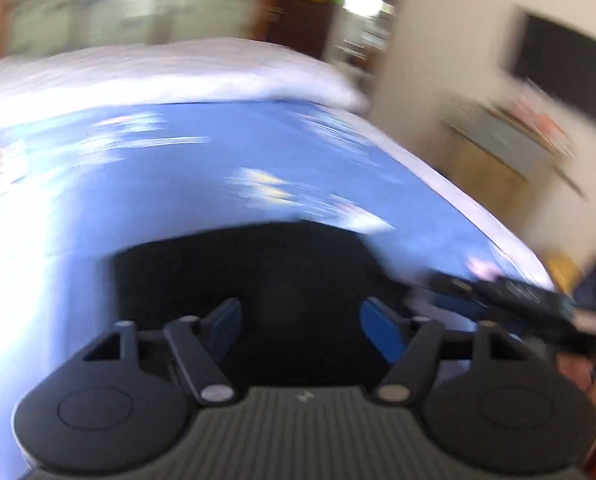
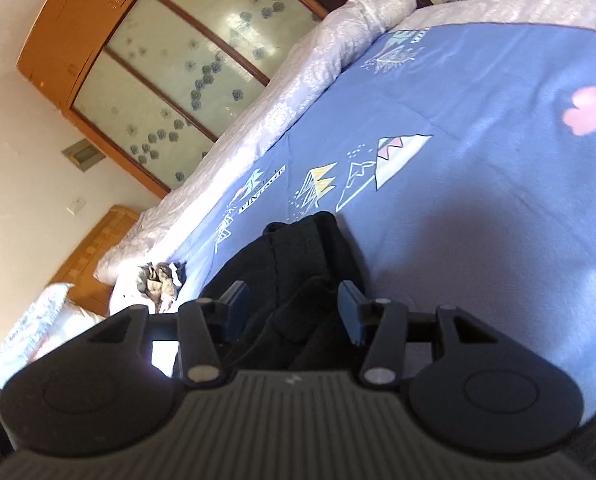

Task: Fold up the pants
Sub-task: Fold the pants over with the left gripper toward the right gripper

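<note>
Right wrist view: right gripper (image 2: 293,312) jaws half apart, straddling black pants (image 2: 298,256) bunched on near part of blue bedsheet (image 2: 478,160), pads not pressing. Left gripper (image 1: 300,330) jaws wide, nothing held, pants just ahead. Fabric looks soft, floppy, light; I'd pinch waistband edge or hem corners.

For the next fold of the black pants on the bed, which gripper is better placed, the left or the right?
Probably the right. The right gripper has bunched folds of the black pants directly between its open fingers. The left gripper is also open over the pants, but its view is blurred, so its aim is uncertain.
</note>
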Demonstrator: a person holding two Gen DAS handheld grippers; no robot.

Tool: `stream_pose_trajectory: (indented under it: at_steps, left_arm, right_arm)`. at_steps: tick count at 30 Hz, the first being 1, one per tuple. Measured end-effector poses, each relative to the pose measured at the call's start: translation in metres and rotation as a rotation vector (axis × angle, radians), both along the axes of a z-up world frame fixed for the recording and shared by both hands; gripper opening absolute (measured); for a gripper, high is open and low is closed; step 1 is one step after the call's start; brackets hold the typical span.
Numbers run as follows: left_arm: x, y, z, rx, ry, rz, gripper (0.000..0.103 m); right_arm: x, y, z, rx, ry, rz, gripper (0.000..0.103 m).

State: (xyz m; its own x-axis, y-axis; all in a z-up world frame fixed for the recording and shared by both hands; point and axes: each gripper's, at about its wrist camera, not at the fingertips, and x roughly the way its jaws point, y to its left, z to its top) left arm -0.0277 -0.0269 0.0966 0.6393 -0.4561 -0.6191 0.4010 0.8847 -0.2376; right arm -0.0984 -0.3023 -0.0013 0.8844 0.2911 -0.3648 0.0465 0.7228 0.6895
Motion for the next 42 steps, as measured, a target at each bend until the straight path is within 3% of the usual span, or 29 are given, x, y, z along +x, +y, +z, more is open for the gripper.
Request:
stream_pose_trajectory:
  at_steps: [3,7,10,12,13,14,17,20,23,25,27,28,30,32,33,34,35,39,42]
  left_arm:
    - [0.012,0.056,-0.016,-0.031,0.103,0.193,0.075]
    - [0.026,0.09,-0.053,-0.151,0.262,0.291,0.076]
    - [0.039,0.089,-0.084,-0.224,0.374,0.295,0.077]
    - [0.044,0.08,-0.098,-0.228,0.411,0.283,0.074]
    - [0.048,0.077,-0.101,-0.223,0.418,0.27,0.062]
    - [0.049,0.072,-0.102,-0.221,0.421,0.25,0.041]
    - [0.05,0.061,-0.093,-0.136,0.387,0.214,0.021]
    - [0.037,0.055,-0.082,-0.055,0.348,0.183,0.018]
    - [0.033,0.043,-0.089,0.048,0.339,0.182,0.019]
    - [0.03,0.036,-0.086,0.107,0.31,0.177,0.025]
    - [0.026,0.036,-0.078,0.132,0.299,0.167,0.029]
    - [0.026,0.041,-0.071,0.103,0.299,0.156,0.034]
    - [0.027,0.058,-0.06,-0.005,0.291,0.151,0.055]
    - [0.03,0.072,-0.052,-0.072,0.273,0.171,0.083]
    - [0.036,0.077,-0.051,-0.091,0.271,0.189,0.09]
    - [0.042,0.081,-0.052,-0.112,0.278,0.201,0.099]
    - [0.048,0.085,-0.057,-0.147,0.295,0.198,0.101]
    - [0.075,0.099,-0.093,-0.262,0.464,0.222,0.101]
    - [0.085,0.092,-0.114,-0.287,0.508,0.235,0.103]
  right_arm:
    - [0.011,0.01,0.005,-0.089,-0.002,0.027,0.056]
    - [0.035,0.025,0.002,-0.248,0.048,0.032,0.055]
    - [0.045,0.024,-0.006,-0.276,0.115,0.02,0.025]
    - [0.041,0.019,-0.004,-0.257,0.119,0.006,0.019]
    - [0.036,0.018,0.0,-0.251,0.114,-0.005,0.017]
    - [0.032,0.015,0.004,-0.249,0.108,-0.014,0.017]
    - [0.015,0.015,0.019,-0.249,0.081,-0.043,0.006]
    - [0.008,0.017,0.017,-0.288,0.09,-0.034,0.006]
    - [0.019,0.015,-0.004,-0.297,0.17,-0.01,0.008]
    - [0.029,0.011,-0.016,-0.272,0.232,0.006,0.01]
    - [0.03,0.005,-0.013,-0.243,0.242,-0.01,0.025]
    - [0.027,0.0,-0.006,-0.222,0.221,-0.012,0.032]
    - [0.018,-0.01,0.008,-0.165,0.14,-0.011,0.046]
    - [0.011,-0.022,0.018,-0.092,0.056,-0.009,0.085]
    - [0.011,-0.027,0.019,-0.063,0.034,-0.001,0.09]
    - [0.013,-0.031,0.019,-0.042,0.032,0.017,0.09]
    - [0.018,-0.034,0.016,-0.022,0.048,0.041,0.09]
    - [0.04,-0.04,-0.014,0.022,0.151,0.085,0.09]
    - [0.046,-0.042,-0.03,0.074,0.187,0.128,0.09]
